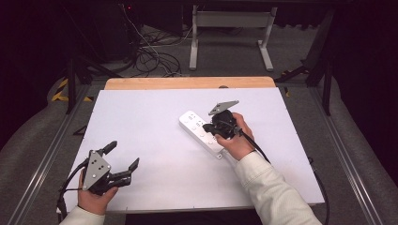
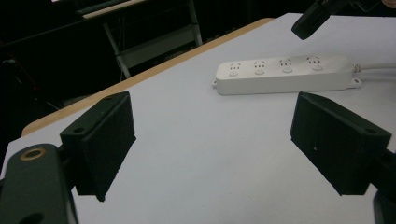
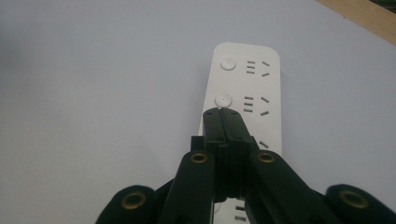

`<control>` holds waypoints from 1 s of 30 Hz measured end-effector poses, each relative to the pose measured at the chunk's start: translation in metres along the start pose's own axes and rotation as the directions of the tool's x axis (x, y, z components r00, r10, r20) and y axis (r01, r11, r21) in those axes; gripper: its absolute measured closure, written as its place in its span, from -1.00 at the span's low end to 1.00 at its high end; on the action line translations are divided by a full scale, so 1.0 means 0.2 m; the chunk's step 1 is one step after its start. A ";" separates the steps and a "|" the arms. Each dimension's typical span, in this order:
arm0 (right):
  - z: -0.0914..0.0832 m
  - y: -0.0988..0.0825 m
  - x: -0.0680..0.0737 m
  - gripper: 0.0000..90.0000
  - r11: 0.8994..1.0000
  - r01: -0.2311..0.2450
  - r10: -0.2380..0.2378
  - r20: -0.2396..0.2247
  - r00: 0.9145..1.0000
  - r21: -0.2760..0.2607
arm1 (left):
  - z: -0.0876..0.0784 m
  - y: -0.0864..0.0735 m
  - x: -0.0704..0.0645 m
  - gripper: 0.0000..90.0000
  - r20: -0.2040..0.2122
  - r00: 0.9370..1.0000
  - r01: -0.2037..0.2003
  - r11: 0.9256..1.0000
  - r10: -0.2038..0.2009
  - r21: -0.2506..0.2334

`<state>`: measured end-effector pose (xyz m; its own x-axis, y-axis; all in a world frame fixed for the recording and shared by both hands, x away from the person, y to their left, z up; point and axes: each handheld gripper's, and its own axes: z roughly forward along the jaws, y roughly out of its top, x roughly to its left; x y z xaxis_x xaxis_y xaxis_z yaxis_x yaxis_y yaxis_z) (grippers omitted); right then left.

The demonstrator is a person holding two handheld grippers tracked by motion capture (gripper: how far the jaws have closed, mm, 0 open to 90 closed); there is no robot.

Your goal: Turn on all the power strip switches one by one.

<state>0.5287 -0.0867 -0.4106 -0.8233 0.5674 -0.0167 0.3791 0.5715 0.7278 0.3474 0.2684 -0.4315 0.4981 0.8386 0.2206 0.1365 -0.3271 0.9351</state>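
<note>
Right gripper [image 3: 223, 114], jaws pressed together, hovers over the power strip [image 3: 261, 84] buttons — a skewed jab could shove it sideways.

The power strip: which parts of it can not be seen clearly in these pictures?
- Right gripper view: the right gripper, jaws shut, covers the near sockets of the power strip; whether its tip touches a button is unclear.
- High view: the hand hides the strip's near end.
- Left gripper view: the cable is cut off by the right edge.
</note>
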 end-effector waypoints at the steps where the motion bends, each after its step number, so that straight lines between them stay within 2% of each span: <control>1: 0.00 0.00 0.00 1.00 1.000 -0.003 0.003 0.003 1.000 -0.001 | 0.00 0.00 0.00 -0.69 0.001 1.000 0.001 1.000 -0.001 0.000; 7: 0.03 0.01 -0.01 1.00 1.000 0.000 0.000 0.003 1.000 -0.003 | 0.00 0.00 0.00 -0.69 0.000 1.000 0.000 1.000 0.000 0.000; 14: 0.14 0.00 0.00 1.00 0.999 0.024 -0.024 0.000 1.000 0.031 | 0.00 0.00 0.00 -0.69 0.003 1.000 0.002 1.000 -0.002 0.003; 18: 0.18 -0.01 0.00 1.00 0.999 0.021 -0.021 0.001 1.000 0.048 | 0.00 0.00 0.00 -0.69 0.003 1.000 0.003 1.000 -0.003 0.005; 30: 0.22 -0.03 0.00 1.00 0.996 0.027 -0.028 0.010 1.000 0.089 | 0.00 0.00 0.00 -0.69 0.003 1.000 0.002 1.000 -0.002 0.005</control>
<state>0.5453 -0.0635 -0.4448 -0.8295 0.5568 -0.0439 0.3927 0.6374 0.6630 0.3469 0.2679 -0.4318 0.5006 0.8379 0.2174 0.1419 -0.3272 0.9343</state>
